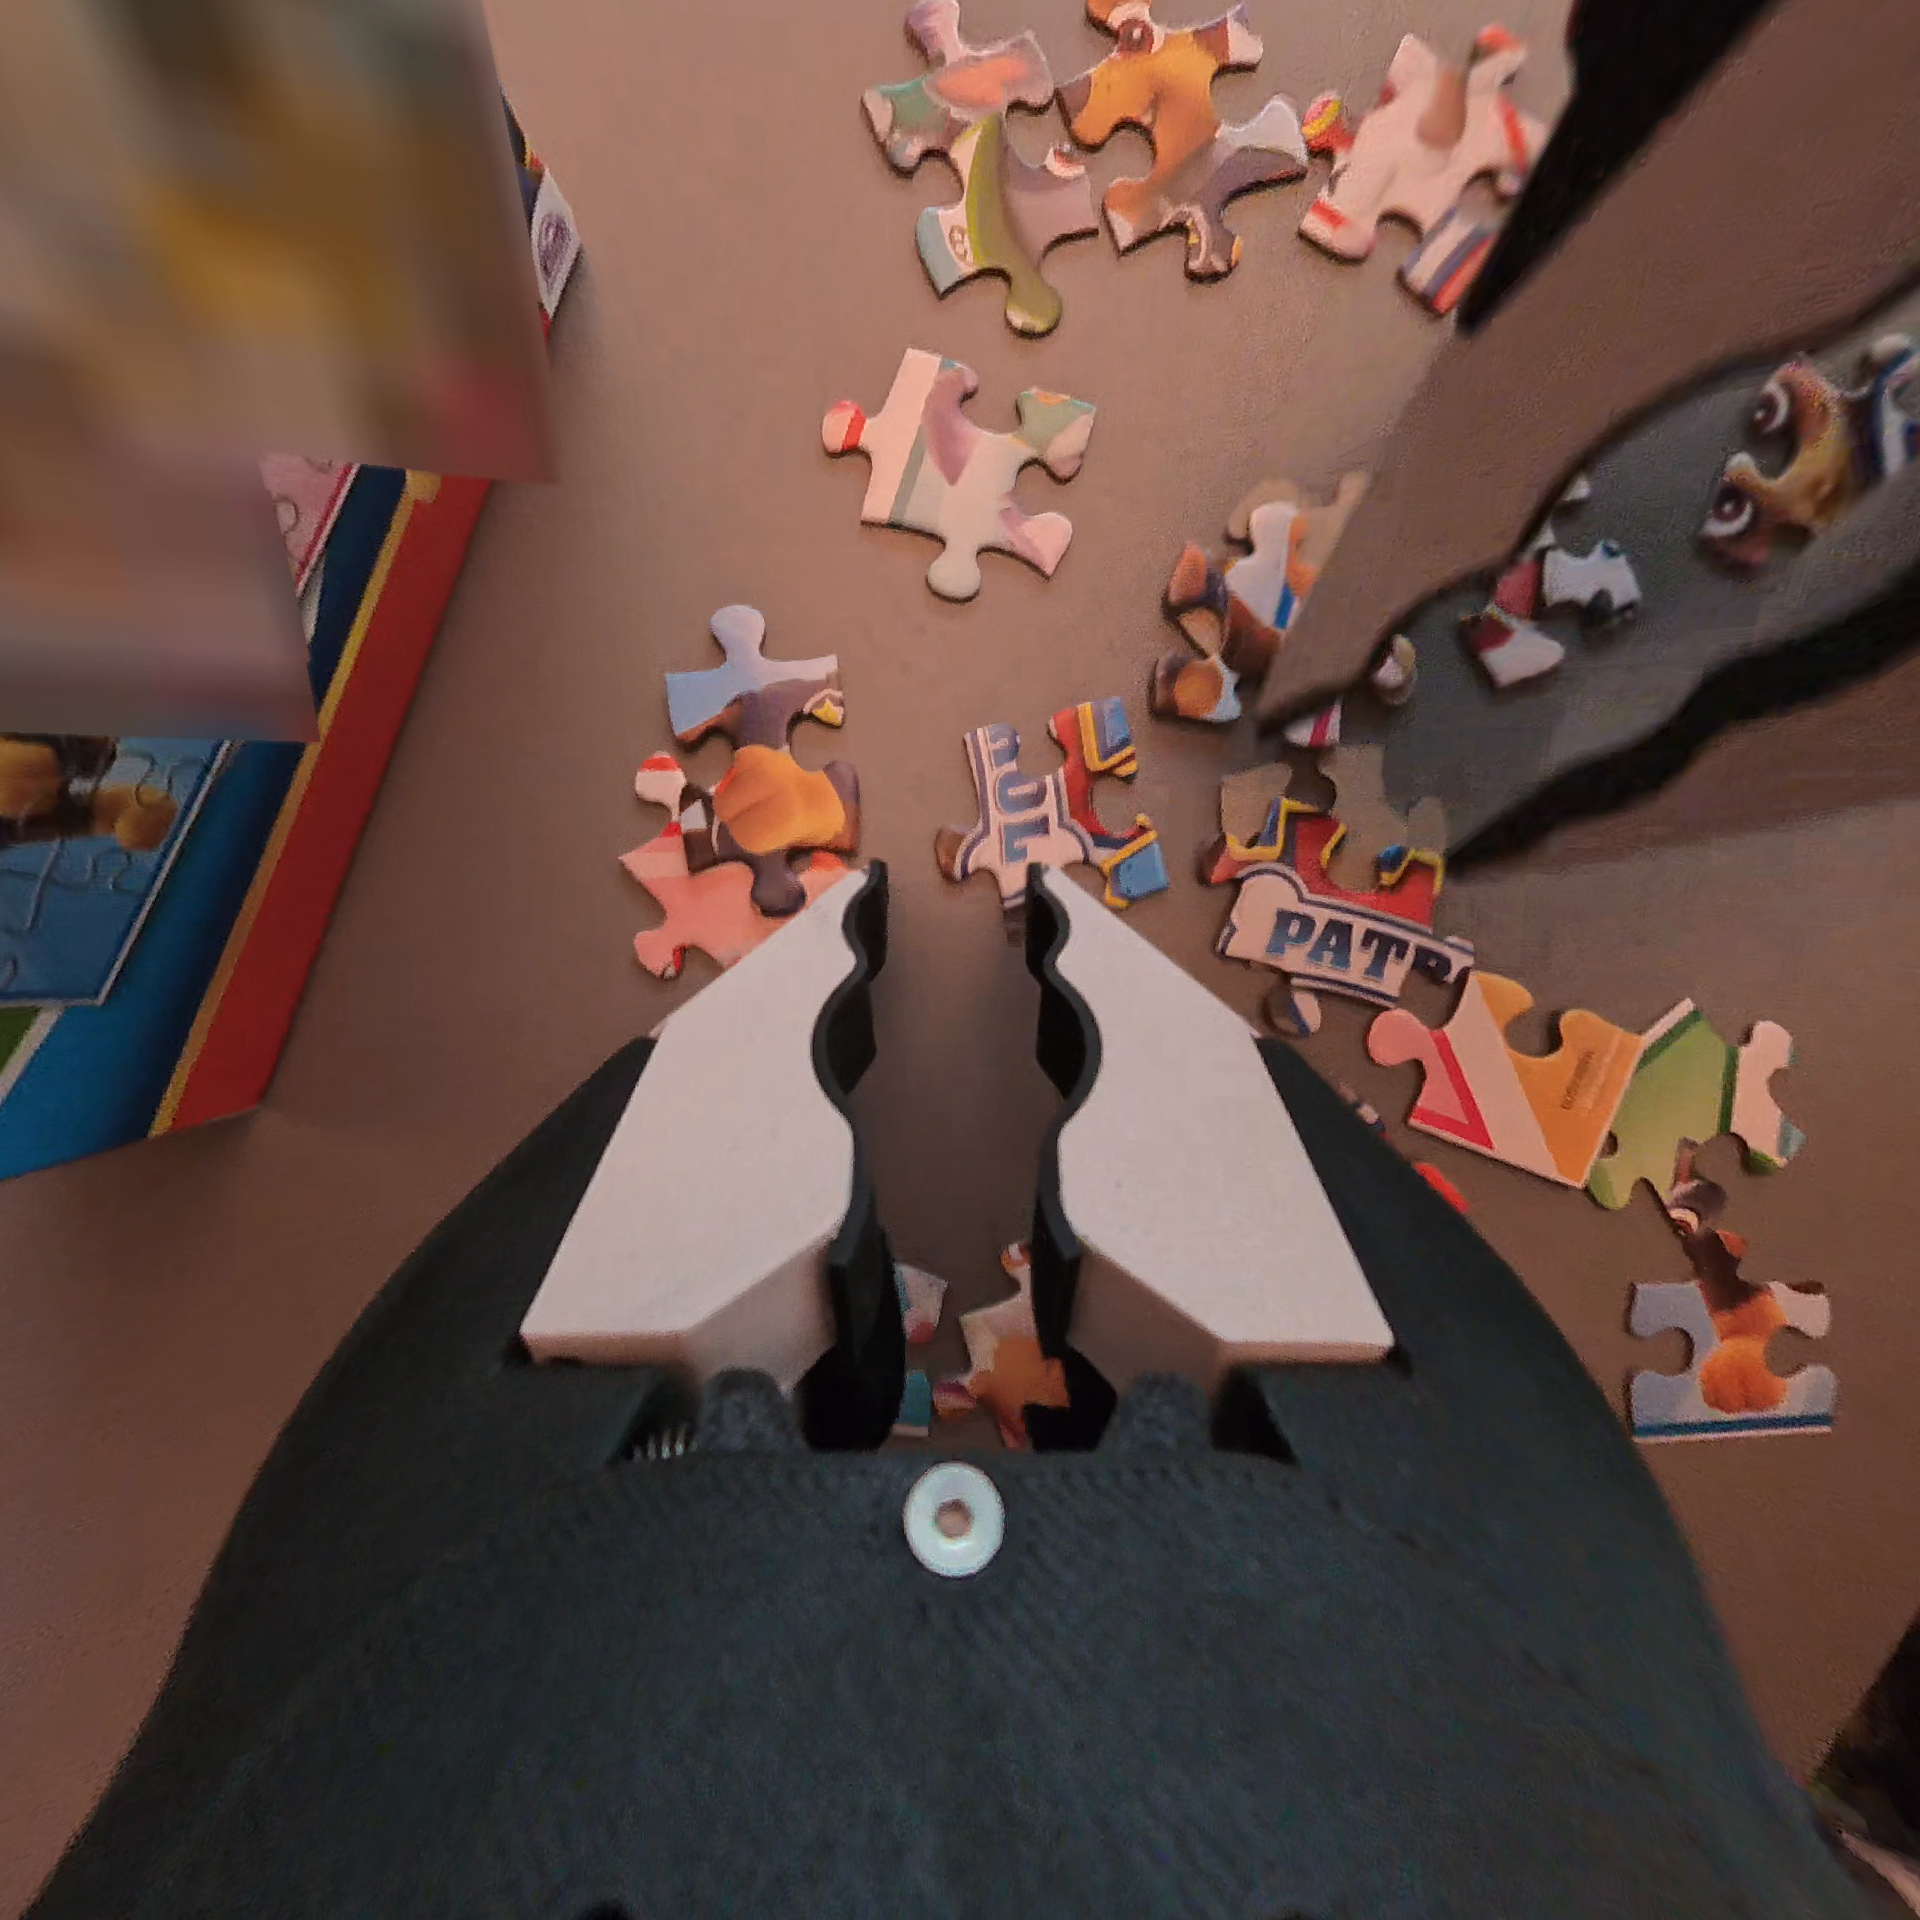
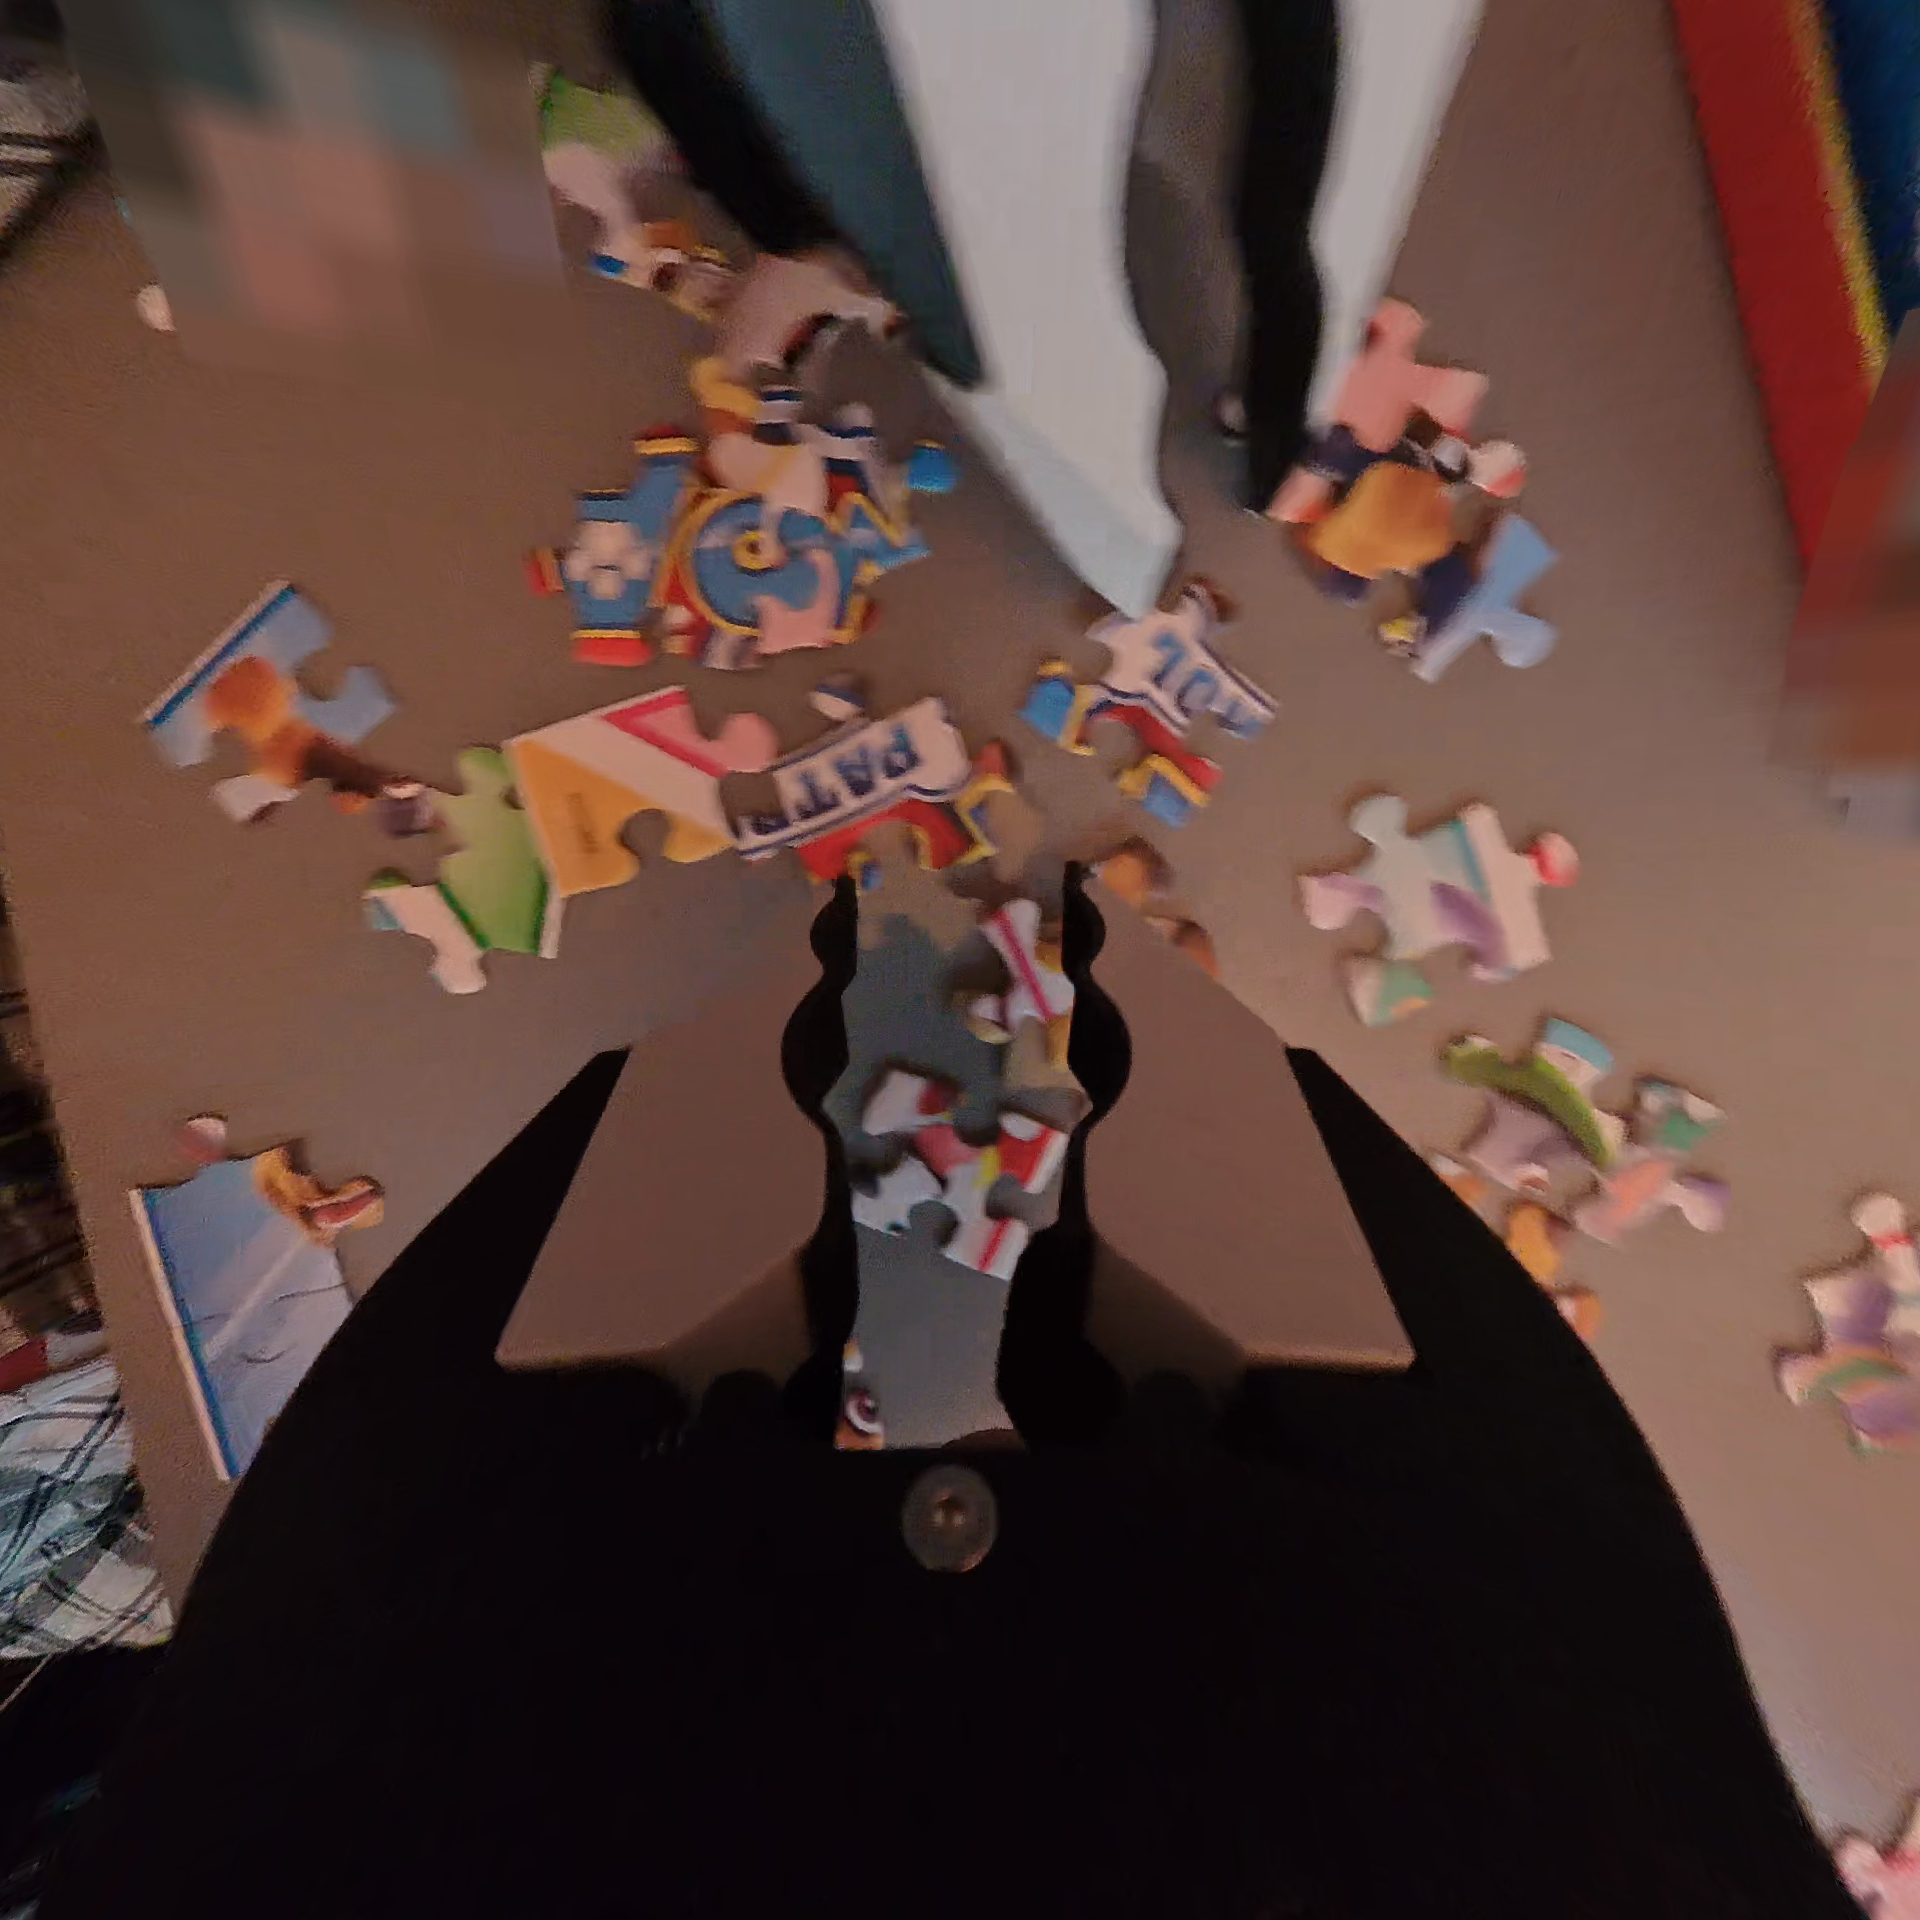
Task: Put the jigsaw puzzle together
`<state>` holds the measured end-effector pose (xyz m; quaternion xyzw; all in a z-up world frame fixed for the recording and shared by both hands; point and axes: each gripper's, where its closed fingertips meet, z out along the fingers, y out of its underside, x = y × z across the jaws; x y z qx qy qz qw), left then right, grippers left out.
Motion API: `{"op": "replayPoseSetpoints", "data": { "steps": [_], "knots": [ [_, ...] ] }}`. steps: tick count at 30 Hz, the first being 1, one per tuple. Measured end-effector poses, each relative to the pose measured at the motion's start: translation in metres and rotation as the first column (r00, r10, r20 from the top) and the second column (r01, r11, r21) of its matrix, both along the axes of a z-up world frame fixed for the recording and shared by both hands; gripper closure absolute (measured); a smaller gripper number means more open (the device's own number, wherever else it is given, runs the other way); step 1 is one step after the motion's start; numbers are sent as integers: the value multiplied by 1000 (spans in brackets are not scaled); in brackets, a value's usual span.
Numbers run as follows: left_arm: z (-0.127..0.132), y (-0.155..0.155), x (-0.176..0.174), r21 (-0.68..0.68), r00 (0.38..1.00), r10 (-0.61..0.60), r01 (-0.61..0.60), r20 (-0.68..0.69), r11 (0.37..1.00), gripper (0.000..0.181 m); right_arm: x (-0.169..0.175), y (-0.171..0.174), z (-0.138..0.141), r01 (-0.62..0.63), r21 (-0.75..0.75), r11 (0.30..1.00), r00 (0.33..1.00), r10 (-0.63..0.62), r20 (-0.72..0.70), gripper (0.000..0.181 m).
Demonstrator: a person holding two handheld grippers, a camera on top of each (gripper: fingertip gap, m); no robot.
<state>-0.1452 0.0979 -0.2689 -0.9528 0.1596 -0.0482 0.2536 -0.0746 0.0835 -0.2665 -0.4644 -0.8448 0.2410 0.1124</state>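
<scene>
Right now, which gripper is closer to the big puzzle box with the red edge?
Left. The left gripper hovers open just right of the puzzle box. The right gripper hovers open over loose pieces farther away, beyond the left one.

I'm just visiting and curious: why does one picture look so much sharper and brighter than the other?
Left wrist view: fairly sharp, the left gripper lit pale, jigsaw pieces crisp, edges bent by the wide lens. Right wrist view: smeared with blur, the right gripper nearly a dark silhouette. Mosaic patches sit in both.

Puzzle box (image 1: 260,883) cut off at left, right wrist view motion-blurred, pieces (image 2: 935,1164) partly hidden behind jaws
</scene>
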Motion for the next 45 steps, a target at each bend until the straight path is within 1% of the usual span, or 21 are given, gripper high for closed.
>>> {"op": "replayPoseSetpoints", "data": {
  "steps": [3, 5, 8, 10, 11, 13, 14, 17, 19, 20, 21, 22, 23, 25, 28, 30, 33, 34, 36, 38, 45],
  "knots": [
    [-2, 7, 5, 15, 1000, -14, 14, -2, 1000, 157, 2, -15, -6, -29, 8, 1000, 999, 29, -19, 142],
    [-7, 8, 8, 0, 1000, -23, 23, 4, 1000, 159, 1, -13, -7, -22, 34, 999, 999, 23, -35, 148],
    [-6, 9, 12, 3, 999, -20, 20, 26, 1000, 159, 9, -5, -8, -44, 56, 997, 999, 45, -13, 151],
    [-6, 6, 16, -6, 998, -26, 26, 55, 1000, 154, 18, 1, -8, -68, 71, 995, 998, 68, 9, 153],
    [-6, 3, 21, -16, 997, -42, 43, 72, 999, 156, 23, 4, -8, -90, 87, 992, 996, 89, 16, 154],
    [-5, -2, 25, -35, 994, -63, 66, 86, 997, 159, 34, 7, -9, -135, 110, 985, 991, 132, 40, 165],
    [-4, -6, 30, -44, 990, -78, 83, 119, 996, 160, 42, 7, -9, -159, 108, 981, 986, 153, 61, 168],
    [-3, -15, 31, -53, 983, -101, 110, 152, 993, 164, 63, 8, -8, -201, 91, 975, 973, 188, 133, 171],
    [1, -11, 21, -24, 989, -64, 68, 134, 997, 161, 57, 9, -1, -161, 90, 983, 985, 153, 83, 169],
    [2, -10, 20, -14, 989, -68, 70, 133, 997, 159, 53, 4, 3, -145, 59, 988, 988, 142, 57, 166],
    [1, -9, 19, -11, 990, -74, 76, 118, 997, 158, 51, 1, 2, -137, 48, 989, 990, 135, 48, 164],
    [-3, -8, 18, -24, 992, -71, 74, 101, 997, 158, 50, 2, -2, -130, 72, 989, 991, 126, 50, 162],
    [-5, -8, 20, -30, 992, -73, 76, 99, 997, 159, 50, 5, -6, -122, 94, 988, 992, 117, 57, 158],
    [-5, -9, 30, -33, 987, -106, 111, 121, 993, 161, 51, 3, -6, -110, 69, 992, 993, 106, 53, 149],
    [-5, -11, 41, -46, 980, -131, 139, 148, 989, 166, 64, 5, -8, -134, 77, 988, 988, 127, 88, 148],
    [-6, -14, 50, -57, 973, -162, 173, 162, 983, 171, 69, 4, -6, -164, 82, 983, 983, 156, 92, 140],
    [-6, -13, 51, -60, 974, -166, 176, 152, 983, 171, 67, 4, -10, -195, 104, 975, 979, 187, 82, 122],
    [-6, -13, 51, -58, 974, -166, 177, 153, 982, 172, 65, 6, -11, -195, 102, 975, 979, 187, 83, 120],
    [-6, -13, 51, -55, 974, -171, 181, 149, 982, 171, 61, 6, -11, -199, 66, 978, 979, 194, 65, 127],
    [-6, -13, 51, -53, 973, -172, 181, 151, 982, 171, 59, 10, -11, -190, 53, 980, 980, 187, 63, 140],
    [-6, -15, 54, -52, 970, -190, 200, 152, 978, 167, 59, 10, -9, -152, 15, 988, 988, 152, 37, 141]
  ]
}}
